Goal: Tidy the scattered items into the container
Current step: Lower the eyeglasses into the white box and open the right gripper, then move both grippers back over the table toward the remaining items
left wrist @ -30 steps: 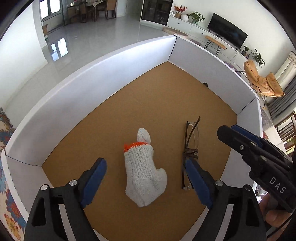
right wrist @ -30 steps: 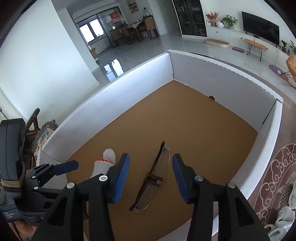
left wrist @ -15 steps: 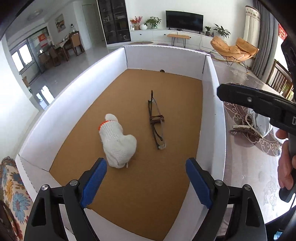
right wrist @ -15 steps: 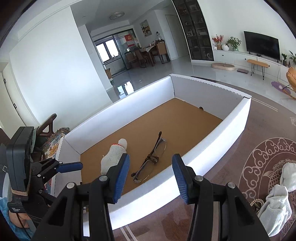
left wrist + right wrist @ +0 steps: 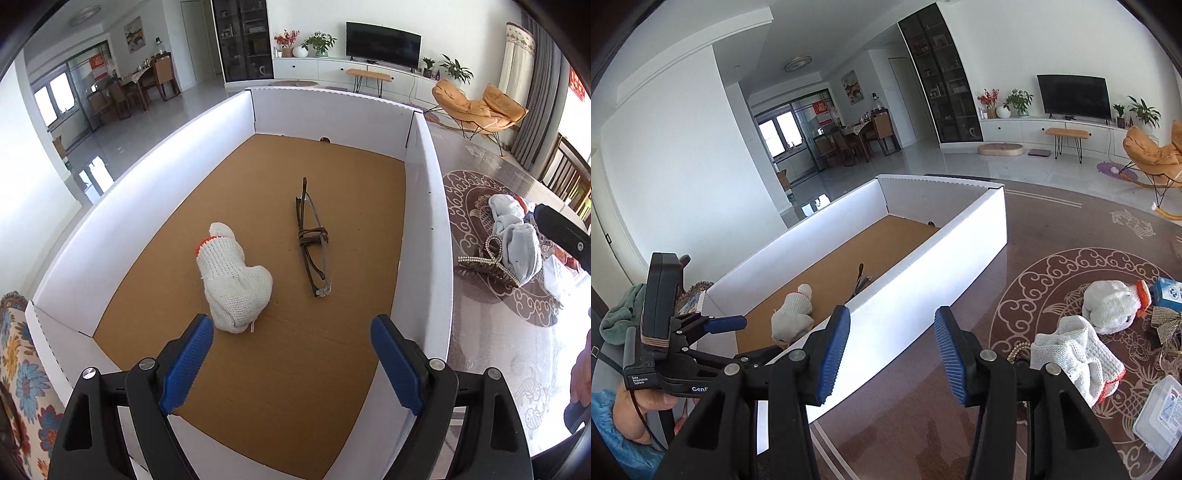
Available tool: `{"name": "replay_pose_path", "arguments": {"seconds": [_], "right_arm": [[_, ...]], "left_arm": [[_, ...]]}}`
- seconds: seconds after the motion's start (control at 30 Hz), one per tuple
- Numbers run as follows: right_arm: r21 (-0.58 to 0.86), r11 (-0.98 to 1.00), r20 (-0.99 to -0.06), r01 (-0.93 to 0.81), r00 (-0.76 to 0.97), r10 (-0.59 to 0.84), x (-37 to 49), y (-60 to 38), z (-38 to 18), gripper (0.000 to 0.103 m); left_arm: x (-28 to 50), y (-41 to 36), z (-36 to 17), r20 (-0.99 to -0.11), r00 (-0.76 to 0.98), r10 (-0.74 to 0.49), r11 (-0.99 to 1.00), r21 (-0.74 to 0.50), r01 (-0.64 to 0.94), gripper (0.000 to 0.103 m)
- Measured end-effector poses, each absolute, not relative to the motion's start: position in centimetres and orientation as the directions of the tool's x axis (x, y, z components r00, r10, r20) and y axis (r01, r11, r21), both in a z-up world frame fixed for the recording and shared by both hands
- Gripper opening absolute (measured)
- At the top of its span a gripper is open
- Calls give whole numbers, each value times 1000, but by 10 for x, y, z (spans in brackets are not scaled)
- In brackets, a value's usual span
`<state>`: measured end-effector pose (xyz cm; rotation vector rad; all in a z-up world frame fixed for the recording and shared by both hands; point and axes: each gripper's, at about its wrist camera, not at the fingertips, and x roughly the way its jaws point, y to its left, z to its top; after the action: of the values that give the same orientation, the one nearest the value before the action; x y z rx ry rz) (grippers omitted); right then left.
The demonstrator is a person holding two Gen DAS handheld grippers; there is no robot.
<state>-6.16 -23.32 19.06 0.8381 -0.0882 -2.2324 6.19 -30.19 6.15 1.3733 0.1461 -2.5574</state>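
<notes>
My right tongs (image 5: 892, 350), apart and empty, are turning toward the soft, light knitted glove (image 5: 1078, 356) lying just right of them; I am planning to pinch its bunched middle.

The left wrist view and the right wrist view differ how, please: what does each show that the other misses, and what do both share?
Only the left wrist view shows the glasses whole, lying beside the glove on the box floor, and the open left gripper head on. Only the right wrist view shows the blue carton, the clear case and the open, empty right gripper over the rug. Both share the box, that glove inside it, and two more gloves left outside on the rug.
</notes>
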Motion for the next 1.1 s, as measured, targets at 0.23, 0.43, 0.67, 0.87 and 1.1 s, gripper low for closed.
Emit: {"name": "replay_pose_path", "arguments": {"seconds": [0.23,0.43,0.67,0.87,1.1], "right_arm": [[244,-836,-549,491,-641,-536,-14,-135,162,49],[215,-961,-713,175,-645,-277,10,-11,113,49],[104,-993,-783,52,-611,-114,20,63,93,49],[38,-995,-785,88,-614,-84,20,49,79,49],[-13,-993,-783,120,-619,-65,11,29,77,49]], "left_arm": [[97,-267,111,-686,-690,-231,-951,8,310,101],[96,-145,108,-703,-711,10,-999,-43,29,103],[57,-37,15,-825,-557,91,-994,-43,-98,103],[40,-9,-6,-846,-528,76,-993,-18,-113,103],[30,-9,-17,-852,-521,50,-996,-4,-90,103]]}}
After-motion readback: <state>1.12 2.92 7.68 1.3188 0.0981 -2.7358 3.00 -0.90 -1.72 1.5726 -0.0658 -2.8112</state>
